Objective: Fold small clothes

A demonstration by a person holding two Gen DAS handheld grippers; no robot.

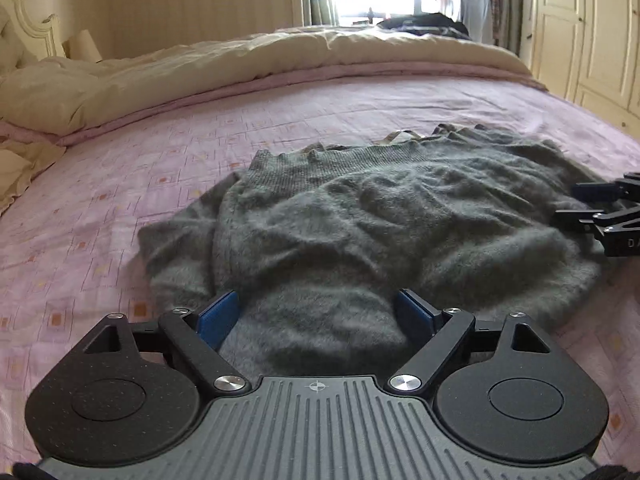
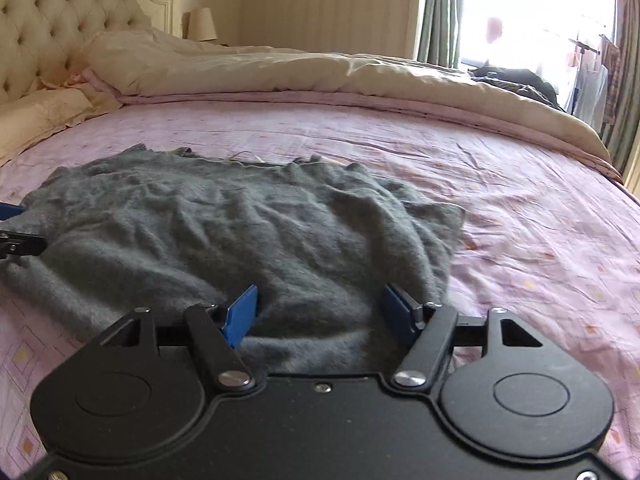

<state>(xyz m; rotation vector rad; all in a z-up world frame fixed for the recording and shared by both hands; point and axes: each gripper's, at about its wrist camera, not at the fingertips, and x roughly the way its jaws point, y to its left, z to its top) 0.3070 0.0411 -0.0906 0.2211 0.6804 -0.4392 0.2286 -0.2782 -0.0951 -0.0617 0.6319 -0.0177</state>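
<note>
A fuzzy grey sweater [image 1: 360, 216] lies crumpled flat on the pink patterned bedsheet [image 1: 120, 208], its ribbed hem towards the far side. My left gripper [image 1: 316, 312] stands open at the sweater's near edge, its blue pads wide apart with fabric lying loose between them. In the right wrist view the same sweater [image 2: 240, 224] fills the left half of the frame. My right gripper [image 2: 320, 312] is open over its near right edge, with cloth between the pads but not pinched. Each gripper shows in the other's view: the right gripper [image 1: 600, 212] and the left gripper [image 2: 16, 232].
A cream duvet [image 1: 240, 60] is bunched along the far side of the bed, with a tufted headboard [image 2: 48, 20] at the left. Dark clothes [image 1: 424, 24] lie by the bright window. White wardrobe doors [image 1: 592, 32] stand to the right.
</note>
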